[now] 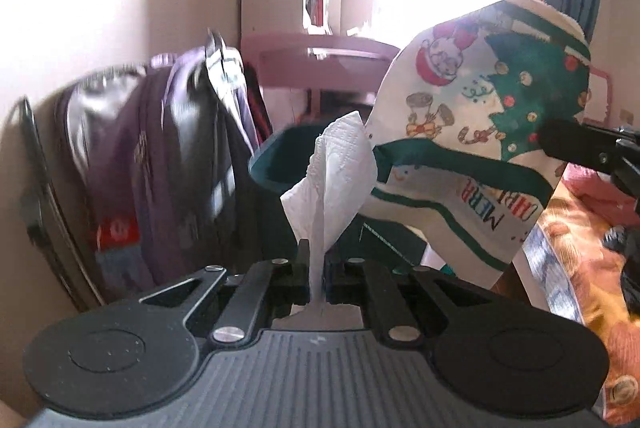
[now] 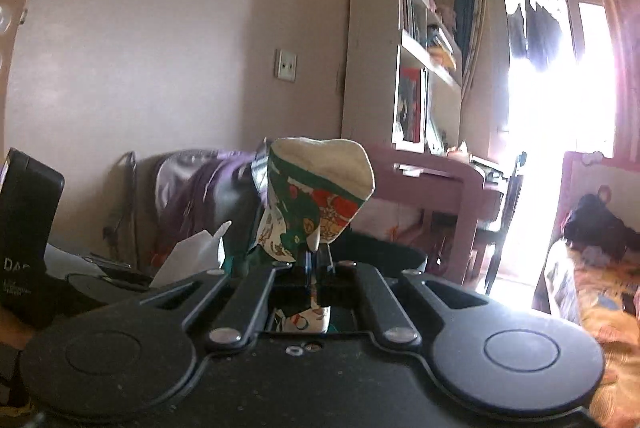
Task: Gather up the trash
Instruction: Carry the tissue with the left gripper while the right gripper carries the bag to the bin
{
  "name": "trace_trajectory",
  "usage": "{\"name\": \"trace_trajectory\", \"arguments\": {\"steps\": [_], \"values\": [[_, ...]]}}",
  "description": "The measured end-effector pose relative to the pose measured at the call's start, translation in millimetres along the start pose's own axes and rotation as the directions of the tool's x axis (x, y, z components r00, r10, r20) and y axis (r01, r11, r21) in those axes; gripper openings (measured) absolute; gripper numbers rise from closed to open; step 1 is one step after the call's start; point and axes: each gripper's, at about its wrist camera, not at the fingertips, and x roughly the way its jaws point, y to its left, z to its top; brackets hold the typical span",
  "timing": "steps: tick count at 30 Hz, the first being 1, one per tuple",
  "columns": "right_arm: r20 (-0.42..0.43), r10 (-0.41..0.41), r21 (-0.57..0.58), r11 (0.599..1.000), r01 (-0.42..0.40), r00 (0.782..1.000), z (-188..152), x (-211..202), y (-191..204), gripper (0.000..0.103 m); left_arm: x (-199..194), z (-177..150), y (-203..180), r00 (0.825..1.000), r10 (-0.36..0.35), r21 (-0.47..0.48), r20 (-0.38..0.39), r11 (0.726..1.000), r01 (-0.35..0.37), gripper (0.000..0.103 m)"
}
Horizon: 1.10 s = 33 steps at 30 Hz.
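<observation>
In the left wrist view my left gripper (image 1: 318, 262) is shut on a crumpled white tissue (image 1: 336, 168) that stands up from between the fingers. Right of it hangs a squashed paper cup with a Christmas print (image 1: 480, 132). A black finger (image 1: 576, 144) of my right gripper pinches the cup from the right. In the right wrist view my right gripper (image 2: 318, 256) is shut on that cup (image 2: 316, 188), and the tissue (image 2: 192, 252) shows low on the left. A dark teal bin (image 1: 276, 164) sits just behind both items.
Purple and black backpacks (image 1: 168, 156) lean against the wall on the left. A pink desk (image 2: 432, 180) and a white bookshelf (image 2: 404, 60) stand behind. A bed with an orange blanket (image 2: 592, 288) lies to the right, beside a bright balcony door (image 2: 560, 76).
</observation>
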Motion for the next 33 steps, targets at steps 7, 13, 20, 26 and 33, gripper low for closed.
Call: {"name": "trace_trajectory", "arguments": {"steps": [7, 13, 20, 26, 33], "values": [[0.039, -0.071, 0.008, 0.997, 0.071, 0.997, 37.4, 32.2, -15.0, 0.001, 12.8, 52.7, -6.7, 0.997, 0.033, 0.055, 0.072, 0.998, -0.037, 0.006], [0.063, -0.146, 0.013, 0.989, 0.145, 0.987, 58.4, 66.2, -33.3, 0.001, 33.6, 83.0, -15.7, 0.994, 0.059, 0.078, 0.092, 0.995, -0.066, 0.006], [0.031, -0.167, 0.047, 0.985, 0.165, 0.986, 60.9, 110.7, -54.3, 0.001, 80.3, 99.1, -21.7, 0.995, 0.068, 0.082, 0.077, 0.994, -0.074, 0.006], [-0.06, -0.125, 0.048, 0.991, 0.128, 0.99, 35.4, 148.3, -63.9, 0.001, 127.2, 90.3, -20.7, 0.997, 0.075, 0.097, -0.005, 0.993, -0.074, 0.006], [-0.192, -0.05, 0.005, 0.999, 0.052, 0.98, 7.5, 178.1, -68.7, 0.001, 161.3, 77.7, -17.2, 0.993, 0.051, 0.117, -0.111, 0.992, -0.038, 0.006]]}}
